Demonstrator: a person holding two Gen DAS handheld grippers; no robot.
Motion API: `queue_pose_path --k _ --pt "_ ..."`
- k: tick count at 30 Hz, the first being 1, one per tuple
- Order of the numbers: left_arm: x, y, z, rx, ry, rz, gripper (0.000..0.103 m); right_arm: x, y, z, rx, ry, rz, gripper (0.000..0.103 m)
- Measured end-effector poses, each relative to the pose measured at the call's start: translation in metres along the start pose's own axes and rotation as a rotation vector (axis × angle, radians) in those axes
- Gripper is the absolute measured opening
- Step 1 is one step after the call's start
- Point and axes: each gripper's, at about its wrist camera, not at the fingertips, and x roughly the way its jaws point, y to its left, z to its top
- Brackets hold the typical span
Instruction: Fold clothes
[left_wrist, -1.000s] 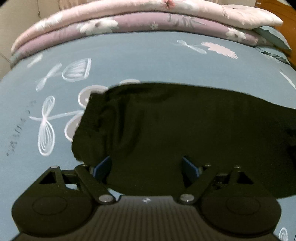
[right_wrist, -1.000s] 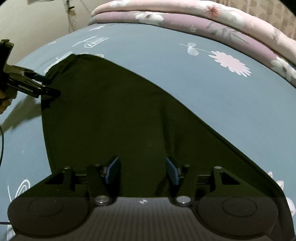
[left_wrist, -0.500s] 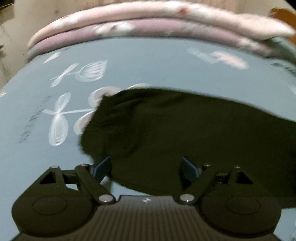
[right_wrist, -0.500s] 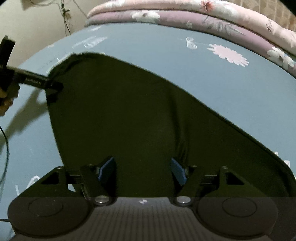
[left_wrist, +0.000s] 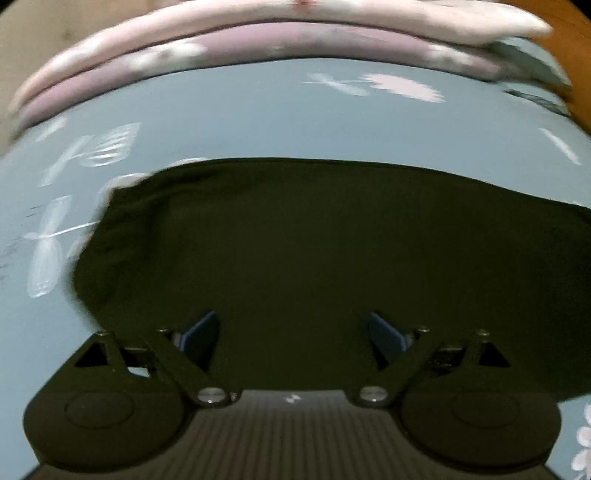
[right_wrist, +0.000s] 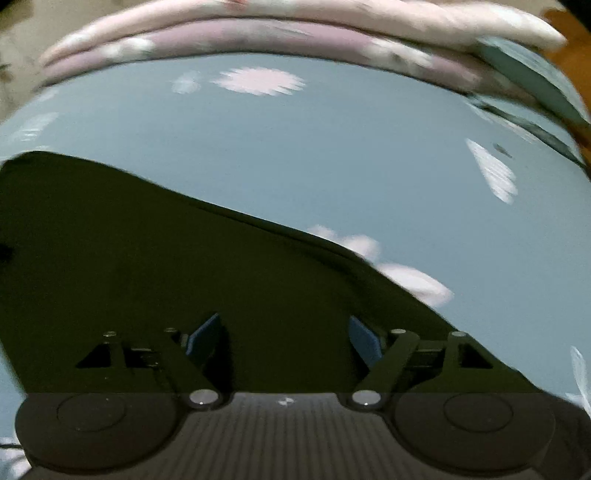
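- Garment (left_wrist: 314, 251), dark and flat, lies spread on the bed (left_wrist: 258, 110) so its edges can be reached for a fold.
- Quilts (left_wrist: 258, 33) sit stacked at the far edge, out of the way.
- Left claw (left_wrist: 293, 334) hangs over the cloth, jaws opening, gripping nothing.
- Right claw (right_wrist: 286, 336) likewise: jaws opening wide above the fabric, nothing pinched.

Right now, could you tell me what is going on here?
A person is folding a dark garment spread flat on a blue floral bedsheet, with a handheld gripper in each hand. The left gripper and the right gripper both hover over the cloth's near edge, jaws opening, with nothing pinched between the pads. Folded pink quilts lie stacked at the far side.
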Motion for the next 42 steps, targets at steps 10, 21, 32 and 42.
queue_pose_path --k 10,21,32,42 --pt "-0.058 0.008 -0.039 -0.081 -0.011 0.001 0.088 -0.025 -0.015 -0.002 0.032 -0.015 -0.022 0.081" --pt "-0.087 -0.065 -0.039 0.006 -0.011 -0.141 0.088 -0.096 -0.078 -0.053 -0.006 -0.031 -0.112 0.081" --pt "-0.13 -0.138 -0.029 0.072 -0.01 -0.187 0.088 -0.114 -0.21 -0.084 0.046 -0.075 -0.111 0.081" --pt "-0.125 -0.168 -0.022 0.1 0.034 -0.172 0.088 -0.053 -0.252 -0.106 0.08 -0.01 0.056 0.084"
